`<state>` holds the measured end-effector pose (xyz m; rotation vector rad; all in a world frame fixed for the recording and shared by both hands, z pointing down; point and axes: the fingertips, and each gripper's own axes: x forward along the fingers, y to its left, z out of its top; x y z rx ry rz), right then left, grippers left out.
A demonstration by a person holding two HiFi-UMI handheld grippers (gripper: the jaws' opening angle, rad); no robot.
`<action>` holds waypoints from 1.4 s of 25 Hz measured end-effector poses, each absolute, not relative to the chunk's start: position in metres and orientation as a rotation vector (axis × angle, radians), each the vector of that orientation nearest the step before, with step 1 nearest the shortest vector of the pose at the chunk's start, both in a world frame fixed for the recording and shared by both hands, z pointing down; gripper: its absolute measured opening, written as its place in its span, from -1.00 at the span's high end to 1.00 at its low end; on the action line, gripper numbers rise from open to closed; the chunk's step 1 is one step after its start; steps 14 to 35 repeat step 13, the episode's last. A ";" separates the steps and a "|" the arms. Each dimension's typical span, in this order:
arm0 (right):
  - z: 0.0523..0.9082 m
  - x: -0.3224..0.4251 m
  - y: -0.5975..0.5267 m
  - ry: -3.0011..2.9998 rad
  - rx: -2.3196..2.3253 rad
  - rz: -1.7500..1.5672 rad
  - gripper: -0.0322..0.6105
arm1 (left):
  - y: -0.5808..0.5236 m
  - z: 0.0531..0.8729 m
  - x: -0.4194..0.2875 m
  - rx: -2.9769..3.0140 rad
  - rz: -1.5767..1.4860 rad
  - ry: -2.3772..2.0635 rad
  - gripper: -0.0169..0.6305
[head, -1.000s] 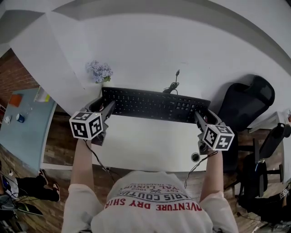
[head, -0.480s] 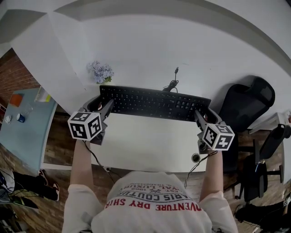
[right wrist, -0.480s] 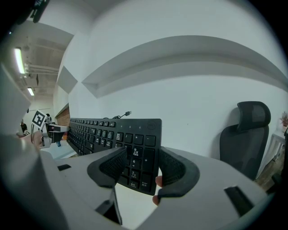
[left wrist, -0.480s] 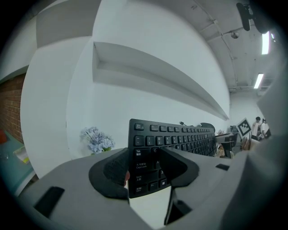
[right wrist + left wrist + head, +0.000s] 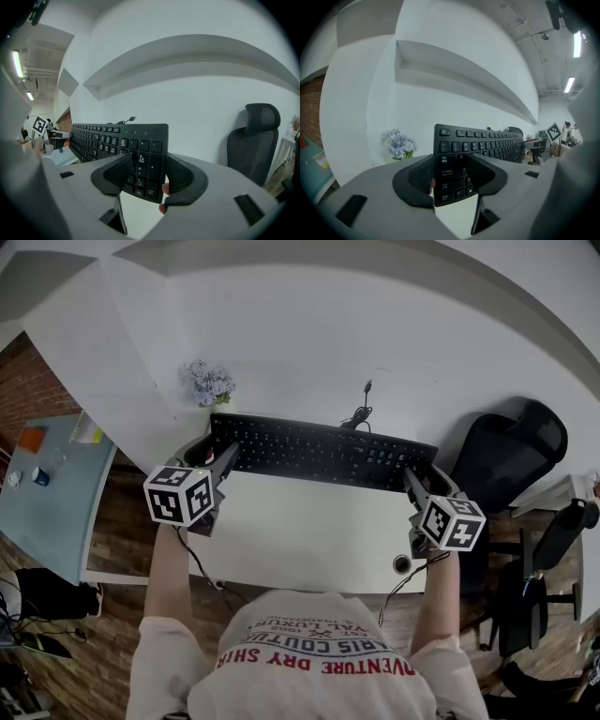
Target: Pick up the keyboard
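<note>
Holding the keyboard point(image 5: 319, 451) by its two short ends only, you leave the long middle unsupported, so the likeliest trouble is a slip or a twist. Each pad bites just a narrow strip at the end keys. If one hand rises, pulls outward or rolls ahead of the other, that end could slide free and the board would swing down from the other grip. The cable point(image 5: 356, 414) lies bunched on the table point(image 5: 309, 531) just behind the far edge, with its plug loose. It should trail freely, though it may drag as you lift. The keyboard spans the gap between your hands over the table's middle, and whether its underside has cleared the surface I cannot tell. Your left claw point(image 5: 451, 174) is closed on the left end, one pad on the key face near the bottom-left keys and the other behind the board. Your right claw point(image 5: 147, 176) is closed on the right end the same way, over the number pad. Flowers point(image 5: 208, 383) stand near, beyond the left end, and a chair point(image 5: 506, 451) sits off to the right, well apart.
</note>
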<state>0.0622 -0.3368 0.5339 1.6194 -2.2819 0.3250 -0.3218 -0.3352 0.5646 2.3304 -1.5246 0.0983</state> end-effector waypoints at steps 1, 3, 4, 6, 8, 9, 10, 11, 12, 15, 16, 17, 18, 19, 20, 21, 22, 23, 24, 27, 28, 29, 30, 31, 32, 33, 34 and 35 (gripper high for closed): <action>0.535 0.063 -0.337 -2.280 1.619 0.330 0.15 | -0.336 0.565 -0.321 2.331 0.101 -1.523 0.25; 0.535 0.064 -0.338 -2.279 1.621 0.333 0.15 | -0.337 0.566 -0.320 2.332 0.102 -1.520 0.25; 0.535 0.064 -0.338 -2.278 1.622 0.331 0.15 | -0.338 0.566 -0.320 2.332 0.101 -1.519 0.25; 0.533 0.063 -0.338 -2.278 1.625 0.324 0.15 | -0.338 0.566 -0.320 2.332 0.097 -1.517 0.25; 0.531 0.064 -0.338 -2.279 1.624 0.319 0.15 | -0.337 0.565 -0.320 2.332 0.092 -1.518 0.25; 0.531 0.064 -0.337 -2.280 1.623 0.318 0.15 | -0.336 0.565 -0.319 2.333 0.090 -1.520 0.25; 0.531 0.065 -0.337 -2.280 1.622 0.318 0.15 | -0.336 0.564 -0.319 2.333 0.089 -1.522 0.25; 0.531 0.065 -0.336 -2.281 1.622 0.319 0.15 | -0.335 0.564 -0.318 2.334 0.089 -1.523 0.25; 0.531 0.066 -0.336 -2.281 1.621 0.321 0.15 | -0.334 0.564 -0.318 2.334 0.089 -1.524 0.25; 0.531 0.066 -0.335 -2.282 1.621 0.322 0.15 | -0.334 0.563 -0.318 2.334 0.089 -1.525 0.25; 0.531 0.066 -0.335 -2.282 1.621 0.322 0.15 | -0.334 0.563 -0.318 2.334 0.089 -1.525 0.25; 0.531 0.066 -0.335 -2.282 1.621 0.322 0.15 | -0.334 0.563 -0.318 2.334 0.089 -1.525 0.25; 0.531 0.066 -0.335 -2.282 1.621 0.322 0.15 | -0.334 0.563 -0.318 2.334 0.089 -1.525 0.25; 0.531 0.066 -0.335 -2.282 1.621 0.322 0.15 | -0.334 0.563 -0.318 2.334 0.089 -1.525 0.25; 0.531 0.066 -0.335 -2.282 1.621 0.322 0.15 | -0.334 0.563 -0.318 2.334 0.089 -1.525 0.25; 0.531 0.066 -0.335 -2.282 1.621 0.322 0.15 | -0.334 0.563 -0.318 2.334 0.089 -1.525 0.25; 0.531 0.066 -0.335 -2.282 1.621 0.322 0.15 | -0.334 0.563 -0.318 2.334 0.089 -1.525 0.25; 0.531 0.066 -0.335 -2.282 1.621 0.322 0.15 | -0.334 0.563 -0.318 2.334 0.089 -1.525 0.25; 0.531 0.066 -0.335 -2.282 1.621 0.322 0.15 | -0.334 0.563 -0.318 2.334 0.089 -1.525 0.25; 0.531 0.066 -0.335 -2.282 1.621 0.322 0.15 | -0.334 0.563 -0.318 2.334 0.089 -1.525 0.25; 0.531 0.066 -0.335 -2.282 1.621 0.322 0.15 | -0.334 0.563 -0.318 2.334 0.089 -1.525 0.25; 0.531 0.066 -0.335 -2.282 1.621 0.322 0.15 | -0.334 0.563 -0.318 2.334 0.089 -1.525 0.25; 0.531 0.066 -0.335 -2.282 1.621 0.322 0.15 | -0.334 0.563 -0.318 2.334 0.089 -1.525 0.25; 0.531 0.066 -0.335 -2.282 1.621 0.322 0.15 | -0.334 0.563 -0.318 2.334 0.089 -1.525 0.25; 0.531 0.066 -0.335 -2.282 1.621 0.322 0.15 | -0.334 0.563 -0.318 2.334 0.089 -1.525 0.25; 0.531 0.066 -0.335 -2.282 1.621 0.322 0.15 | -0.334 0.563 -0.318 2.334 0.089 -1.525 0.25; 0.531 0.066 -0.335 -2.282 1.621 0.322 0.15 | -0.334 0.563 -0.318 2.334 0.089 -1.525 0.25; 0.531 0.066 -0.335 -2.282 1.621 0.322 0.15 | -0.334 0.563 -0.318 2.334 0.089 -1.525 0.25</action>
